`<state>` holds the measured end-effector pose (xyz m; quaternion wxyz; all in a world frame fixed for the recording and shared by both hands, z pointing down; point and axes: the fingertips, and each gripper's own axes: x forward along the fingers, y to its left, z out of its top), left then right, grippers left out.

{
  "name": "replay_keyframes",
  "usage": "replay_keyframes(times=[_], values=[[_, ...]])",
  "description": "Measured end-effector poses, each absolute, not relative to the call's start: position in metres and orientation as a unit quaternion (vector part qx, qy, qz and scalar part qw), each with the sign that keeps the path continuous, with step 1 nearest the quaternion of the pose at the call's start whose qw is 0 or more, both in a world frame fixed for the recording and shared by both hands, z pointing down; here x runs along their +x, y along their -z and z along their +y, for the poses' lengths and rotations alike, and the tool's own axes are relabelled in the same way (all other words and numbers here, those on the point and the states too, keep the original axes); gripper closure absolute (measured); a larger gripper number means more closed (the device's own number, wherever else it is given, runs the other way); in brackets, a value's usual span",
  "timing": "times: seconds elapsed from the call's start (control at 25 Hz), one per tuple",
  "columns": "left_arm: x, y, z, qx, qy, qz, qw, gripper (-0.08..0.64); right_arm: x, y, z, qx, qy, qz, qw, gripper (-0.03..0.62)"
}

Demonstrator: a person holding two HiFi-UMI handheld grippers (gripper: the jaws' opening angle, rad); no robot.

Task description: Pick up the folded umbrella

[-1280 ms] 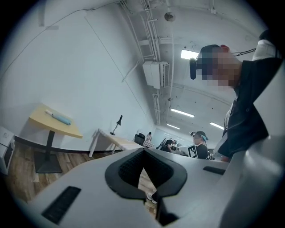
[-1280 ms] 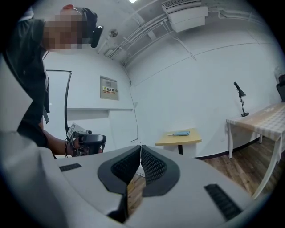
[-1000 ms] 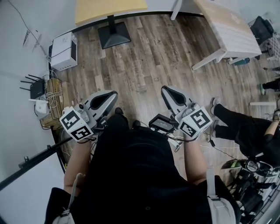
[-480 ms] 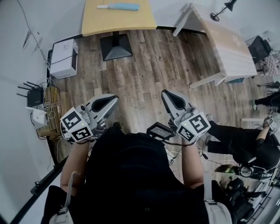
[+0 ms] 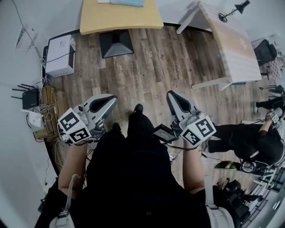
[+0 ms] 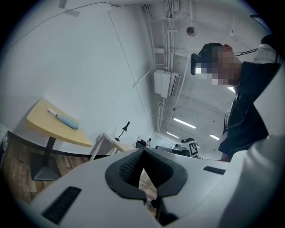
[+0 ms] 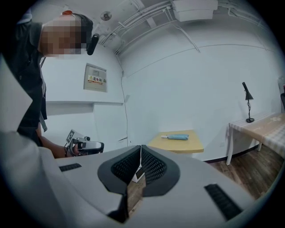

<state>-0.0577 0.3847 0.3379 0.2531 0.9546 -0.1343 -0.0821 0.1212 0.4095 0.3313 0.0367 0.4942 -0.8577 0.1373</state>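
The folded umbrella (image 5: 128, 2), light blue with a white handle end, lies on the yellow table (image 5: 120, 18) at the top edge of the head view. It also shows far ahead in the left gripper view as the umbrella (image 6: 66, 119) and in the right gripper view as the umbrella (image 7: 177, 137). My left gripper (image 5: 109, 100) and right gripper (image 5: 172, 95) are held side by side at waist height over the wooden floor, well short of the table. Both have their jaws shut with nothing between them, as seen at the left gripper (image 6: 143, 151) and the right gripper (image 7: 140, 147).
The yellow table stands on a black pedestal base (image 5: 115, 43). A white table (image 5: 231, 42) with a black desk lamp (image 5: 236, 8) is at the right. A white box (image 5: 60, 49), a router (image 5: 30, 99) and cables line the left wall. A seated person (image 5: 249, 142) is at the right.
The person has walked towards the yellow table, carrying both grippers along. The umbrella, out of sight a second ago, now shows at the top edge. A foot now shows between the grippers.
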Motion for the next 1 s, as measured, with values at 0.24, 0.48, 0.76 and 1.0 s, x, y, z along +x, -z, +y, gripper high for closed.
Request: replay_keyframes(times=[0.24, 0.48, 0.76, 1.0], values=[[-0.045, -0.336, 0.342, 0.952, 0.079, -0.165, 0.246, 0.55, 0.136, -0.337, 0.354, 0.469, -0.136, -0.873, 0.024, 0.574], [-0.037, -0.321, 0.282, 0.948, 0.074, -0.216, 0.222, 0.549, 0.151, -0.33, 0.278, 0.433, -0.127, -0.892, 0.009, 0.574], [-0.024, -0.298, 0.234, 0.94, 0.069, -0.268, 0.199, 0.549, 0.162, -0.317, 0.201, 0.38, -0.117, -0.918, -0.001, 0.574], [-0.018, -0.297, 0.197, 0.922, 0.093, -0.317, 0.202, 0.55, 0.168, -0.319, 0.153, 0.333, -0.105, -0.937, -0.001, 0.574]])
